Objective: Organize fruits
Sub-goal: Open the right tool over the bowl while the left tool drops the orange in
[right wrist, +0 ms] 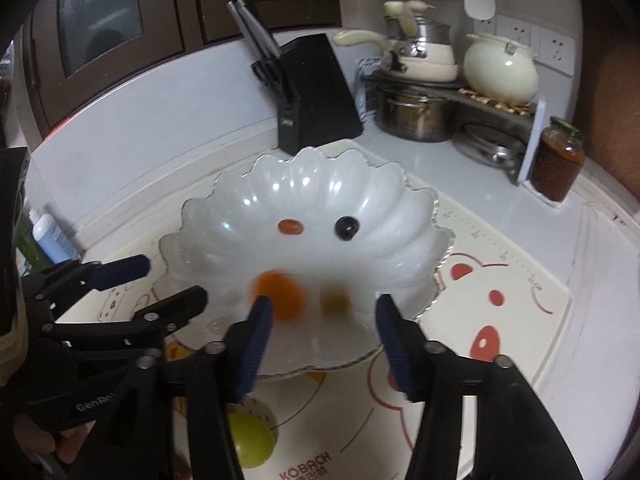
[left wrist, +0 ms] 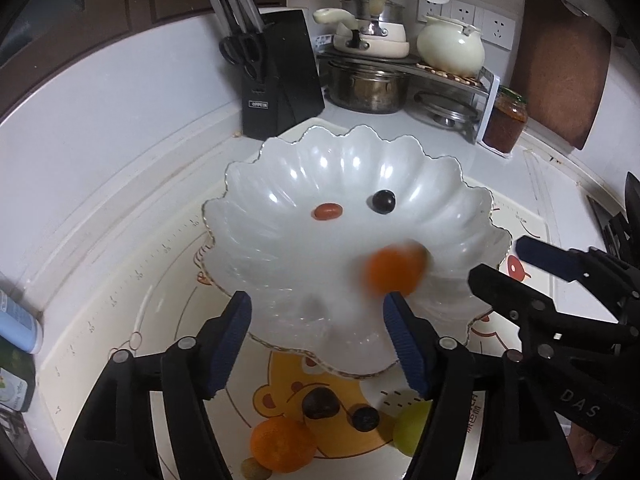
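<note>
Sitting on the white tabletop (left wrist: 400,128) is a big mat with bear drawings (right wrist: 500,320), and both hand-held grippers are hovering over it. On the mat, right in front of them, a wavy white bowl (left wrist: 340,168) is standing.

The left hand-held gripper (left wrist: 316,340) is spreading its blue pads wide and is holding nothing. The right hand-held gripper (right wrist: 320,340) is also opening wide and holding nothing.

A blurry orange fruit (left wrist: 394,270) is showing inside the bowl, just past the right pad of the left hand-held gripper. A blurry small greenish fruit (right wrist: 336,298) is lying in the bowl between the right one's pads. Farther ahead in the bowl, a dark grape (left wrist: 383,201) and a little red fruit (left wrist: 327,211) are resting apart.

Below the left hand-held gripper, on the mat, another orange (left wrist: 280,446), a green fruit (right wrist: 252,442), a dark plum (left wrist: 320,402) and a blue berry (left wrist: 365,419) are waiting.
</note>
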Tool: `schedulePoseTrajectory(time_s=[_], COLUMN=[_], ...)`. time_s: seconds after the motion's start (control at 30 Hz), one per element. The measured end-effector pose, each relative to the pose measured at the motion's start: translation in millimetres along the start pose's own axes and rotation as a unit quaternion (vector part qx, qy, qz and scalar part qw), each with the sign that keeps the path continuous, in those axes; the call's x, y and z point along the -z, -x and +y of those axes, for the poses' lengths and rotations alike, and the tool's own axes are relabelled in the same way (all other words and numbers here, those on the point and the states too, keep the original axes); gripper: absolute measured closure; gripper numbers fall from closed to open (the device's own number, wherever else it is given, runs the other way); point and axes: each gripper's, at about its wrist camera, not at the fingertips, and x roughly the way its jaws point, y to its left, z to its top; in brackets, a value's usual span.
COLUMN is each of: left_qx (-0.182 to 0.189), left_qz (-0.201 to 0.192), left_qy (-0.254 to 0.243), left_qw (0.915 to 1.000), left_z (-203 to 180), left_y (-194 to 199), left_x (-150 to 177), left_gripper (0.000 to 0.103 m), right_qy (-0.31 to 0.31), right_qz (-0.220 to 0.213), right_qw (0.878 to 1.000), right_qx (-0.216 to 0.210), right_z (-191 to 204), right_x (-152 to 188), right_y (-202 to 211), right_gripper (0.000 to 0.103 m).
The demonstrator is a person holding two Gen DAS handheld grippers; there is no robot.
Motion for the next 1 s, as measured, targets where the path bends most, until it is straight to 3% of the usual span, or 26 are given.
schedulePoseTrajectory(time_s=[0.17, 0.3, 1.0], left_qx=[-0.03, -0.049, -0.075], left_qz=[-0.01, -0.022, -0.065], left_qy=[0.002, 0.004, 0.01], left_qw=[0.9995, 0.9985, 0.995], left_z=[4.1, 6.8, 3.8], left_y=[8.4, 16.9, 78.8], left_x=[0.6, 2.2, 27.8], left_gripper=[0.019, 0.011, 0.0], right_qy=[-0.012, -0.015, -0.005], right_qz=[-0.006, -0.012, -0.055], right_qw=[1.0, 0.999, 0.997], right_qx=[0.027, 0.043, 0.061], right_z=[-5.8, -7.5, 7.2], right_x=[-0.7, -2.7, 12.6], right_y=[5.6, 11.1, 69.1], right_gripper=[0.02, 0.013, 0.011])
